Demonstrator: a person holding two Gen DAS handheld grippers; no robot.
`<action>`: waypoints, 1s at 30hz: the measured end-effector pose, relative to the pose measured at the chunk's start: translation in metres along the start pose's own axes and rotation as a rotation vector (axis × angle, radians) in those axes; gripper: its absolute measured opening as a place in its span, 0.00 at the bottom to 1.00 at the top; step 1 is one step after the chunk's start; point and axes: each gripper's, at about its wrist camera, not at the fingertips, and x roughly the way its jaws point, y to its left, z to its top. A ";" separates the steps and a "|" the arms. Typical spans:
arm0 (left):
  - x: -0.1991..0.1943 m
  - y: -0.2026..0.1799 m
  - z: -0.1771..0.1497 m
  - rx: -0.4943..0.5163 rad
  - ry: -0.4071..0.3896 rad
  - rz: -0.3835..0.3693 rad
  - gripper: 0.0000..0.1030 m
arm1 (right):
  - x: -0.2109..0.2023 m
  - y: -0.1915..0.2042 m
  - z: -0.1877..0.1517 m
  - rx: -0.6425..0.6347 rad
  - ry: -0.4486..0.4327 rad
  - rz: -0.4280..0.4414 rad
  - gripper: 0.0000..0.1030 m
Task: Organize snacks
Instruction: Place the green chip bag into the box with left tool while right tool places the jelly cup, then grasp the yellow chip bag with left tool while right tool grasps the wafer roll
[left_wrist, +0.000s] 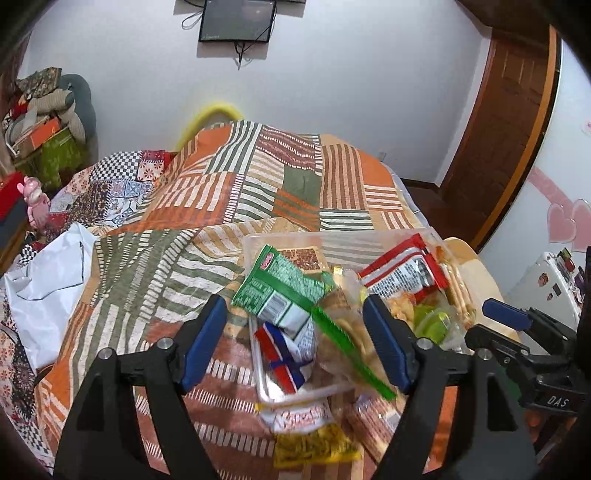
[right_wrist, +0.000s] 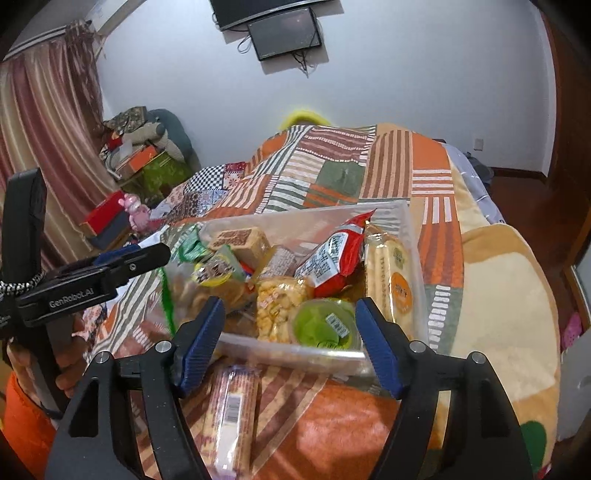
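A clear plastic bin (right_wrist: 412, 236) sits on the patchwork quilt, full of snack packs. It also shows in the left wrist view (left_wrist: 258, 240). In it are a red packet (right_wrist: 332, 258), a long cracker pack (right_wrist: 391, 273), a green jelly cup (right_wrist: 321, 325), a green packet (left_wrist: 275, 288) and a clear bag with a green strip (left_wrist: 347, 343). My left gripper (left_wrist: 295, 347) is open and empty just above the bin's near left end. My right gripper (right_wrist: 290, 347) is open and empty at the bin's near wall. A striped wafer pack (right_wrist: 231, 417) and a yellow snack bag (left_wrist: 314, 443) lie on the quilt outside the bin.
The quilt (left_wrist: 258, 177) covers a bed that stretches back to a white wall. A white plastic bag (left_wrist: 48, 284) lies at the left. Boxes and clothes (left_wrist: 44, 114) pile up in the far left corner. A wooden door (left_wrist: 495, 147) is at the right.
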 end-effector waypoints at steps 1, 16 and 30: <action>-0.005 0.000 -0.004 0.001 0.000 -0.007 0.75 | -0.001 0.003 -0.002 -0.012 0.004 0.001 0.68; -0.009 0.008 -0.063 0.001 0.117 -0.011 0.80 | 0.015 0.030 -0.050 -0.088 0.119 0.022 0.69; 0.028 0.004 -0.097 0.043 0.209 0.057 0.80 | 0.061 0.043 -0.073 -0.100 0.262 0.034 0.68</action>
